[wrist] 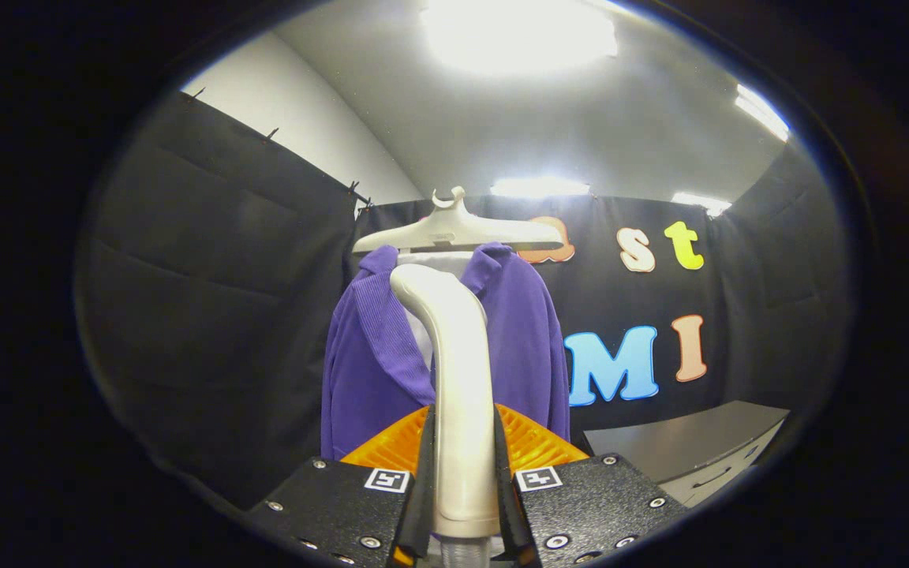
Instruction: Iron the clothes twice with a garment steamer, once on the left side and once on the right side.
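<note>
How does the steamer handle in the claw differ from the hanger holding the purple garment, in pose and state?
The steamer handle stands upright between the fingers, curving over at its top; the hanger spreads sideways above the purple garment. The claw is clamped on the handle, while the hanger is beyond the fingers, untouched. The handle sits in front of the garment; the hanger carries it. Both are pale, smooth and look like plastic.

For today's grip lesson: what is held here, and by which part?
The hand-held gripper holds the steamer by its handle's lower end.
</note>
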Demonstrator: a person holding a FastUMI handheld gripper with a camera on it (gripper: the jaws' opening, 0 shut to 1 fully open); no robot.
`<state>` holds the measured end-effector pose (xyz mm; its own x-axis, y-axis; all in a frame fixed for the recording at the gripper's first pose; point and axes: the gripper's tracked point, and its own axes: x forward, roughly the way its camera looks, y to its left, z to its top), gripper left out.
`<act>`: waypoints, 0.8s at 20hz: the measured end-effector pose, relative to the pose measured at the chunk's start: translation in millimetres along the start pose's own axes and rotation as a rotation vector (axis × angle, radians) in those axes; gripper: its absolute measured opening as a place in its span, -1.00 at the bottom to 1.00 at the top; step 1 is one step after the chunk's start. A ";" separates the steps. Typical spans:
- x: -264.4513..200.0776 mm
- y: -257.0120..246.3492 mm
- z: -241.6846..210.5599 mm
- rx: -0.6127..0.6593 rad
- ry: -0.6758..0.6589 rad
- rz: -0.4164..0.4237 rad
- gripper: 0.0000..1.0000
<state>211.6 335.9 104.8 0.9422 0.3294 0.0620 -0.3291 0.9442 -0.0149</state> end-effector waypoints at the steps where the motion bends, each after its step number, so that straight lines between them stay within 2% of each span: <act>1: 8.2 6.1 8.9 0.001 -0.014 0.007 -0.31; 5: 32.5 28.3 13.2 0.004 -0.022 0.028 -0.31; 8: 53.0 34.7 4.4 -0.007 -0.003 0.011 -0.31; 11: 62.0 40.1 -20.9 -0.038 0.052 0.003 -0.31; 16: 48.6 51.2 -63.0 -0.080 0.105 0.025 -0.31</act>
<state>244.5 400.6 44.2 0.9366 0.3477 -0.0440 -0.3503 0.9318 -0.0949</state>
